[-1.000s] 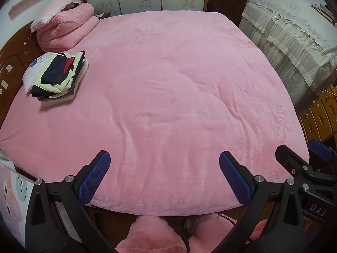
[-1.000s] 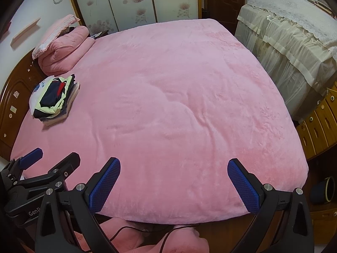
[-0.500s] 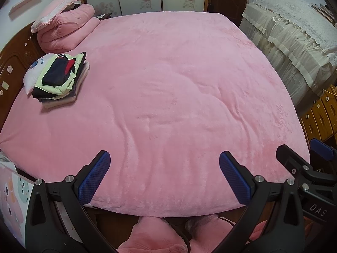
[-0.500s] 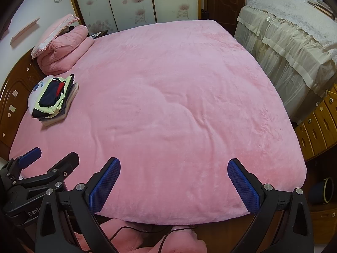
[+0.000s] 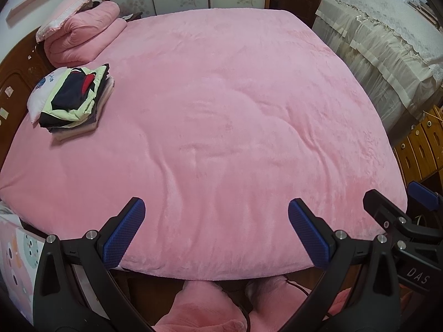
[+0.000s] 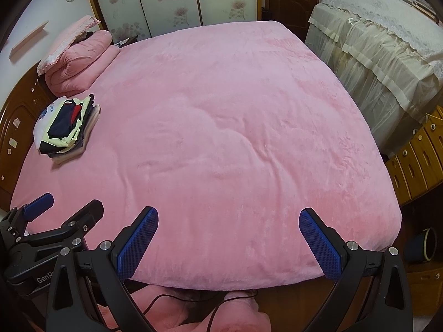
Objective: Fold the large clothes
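Left gripper [image 5: 213,232] spread wide, blue pads [image 5: 123,233] far apart, nothing between them, hanging over the near edge of the bed at 6 o'clock. Right gripper [image 6: 227,244] likewise released and empty, blue pads [image 6: 318,244] wide apart, also over the near edge. Side by side: right gripper showing at 4 o'clock in the left wrist view, left gripper at 8 o'clock in the right wrist view.

Pink blanket [image 5: 221,110] spread over the whole bed, mostly smooth with a few shallow creases through the middle. No large garment laid out on it. Stack of folded clothes [image 5: 74,102] at 10 o'clock on the blanket, close to the wooden headboard [image 5: 13,83]: dark navy piece with a red patch on top, pale green under it, greyer and cream layers below, leaning against a small white pillow [image 5: 41,88] on its left. Same stack [image 6: 66,127] at 9 to 10 o'clock in the right wrist view.

Rolled pink quilt [image 5: 83,38] at 11 o'clock beyond the stack, with a pink frilled pillow [image 5: 69,5] resting on top of it. Wardrobe doors with flower print [image 6: 166,0] at 12 o'clock behind the bed. Furniture under a cream lace cover [image 6: 387,36] at 2 o'clock, well apart from the bed. Wooden drawers [image 6: 415,160] at 3 o'clock. Pink fuzzy fabric [image 5: 199,310] at 6 o'clock below the bed edge, with a dark cable [image 6: 155,301] running across it; what it belongs to, hard to tell.
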{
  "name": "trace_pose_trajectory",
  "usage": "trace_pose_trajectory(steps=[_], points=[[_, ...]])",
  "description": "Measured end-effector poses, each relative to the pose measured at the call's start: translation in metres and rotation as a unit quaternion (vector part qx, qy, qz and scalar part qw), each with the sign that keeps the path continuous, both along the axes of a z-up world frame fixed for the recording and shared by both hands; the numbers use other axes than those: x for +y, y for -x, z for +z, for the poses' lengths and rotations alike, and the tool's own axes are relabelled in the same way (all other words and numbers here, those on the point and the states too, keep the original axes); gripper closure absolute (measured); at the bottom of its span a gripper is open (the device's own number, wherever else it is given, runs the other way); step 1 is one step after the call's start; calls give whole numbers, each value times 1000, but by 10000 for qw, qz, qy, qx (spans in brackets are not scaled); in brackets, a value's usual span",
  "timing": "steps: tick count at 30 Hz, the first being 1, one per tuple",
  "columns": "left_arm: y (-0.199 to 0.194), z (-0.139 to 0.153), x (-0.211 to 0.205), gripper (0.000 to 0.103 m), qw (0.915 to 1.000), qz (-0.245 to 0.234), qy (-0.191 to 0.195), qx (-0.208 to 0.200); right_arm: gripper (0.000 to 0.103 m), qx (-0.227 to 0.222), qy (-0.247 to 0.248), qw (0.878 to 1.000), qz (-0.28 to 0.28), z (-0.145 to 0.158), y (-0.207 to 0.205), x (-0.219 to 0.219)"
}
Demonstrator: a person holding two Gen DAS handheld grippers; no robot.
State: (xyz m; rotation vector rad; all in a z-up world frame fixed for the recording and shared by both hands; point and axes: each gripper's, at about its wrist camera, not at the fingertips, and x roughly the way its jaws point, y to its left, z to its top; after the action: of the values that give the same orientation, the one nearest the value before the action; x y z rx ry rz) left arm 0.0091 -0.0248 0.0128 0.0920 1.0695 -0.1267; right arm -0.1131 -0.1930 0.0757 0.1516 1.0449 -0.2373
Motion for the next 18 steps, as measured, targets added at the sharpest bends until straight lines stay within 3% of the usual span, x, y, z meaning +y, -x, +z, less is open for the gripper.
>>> trace_pose_trajectory(steps=[18], points=[[-1,-6,4,1,10000,-45,-7,72,0,85,21,10000,14,-5,-5,-6]])
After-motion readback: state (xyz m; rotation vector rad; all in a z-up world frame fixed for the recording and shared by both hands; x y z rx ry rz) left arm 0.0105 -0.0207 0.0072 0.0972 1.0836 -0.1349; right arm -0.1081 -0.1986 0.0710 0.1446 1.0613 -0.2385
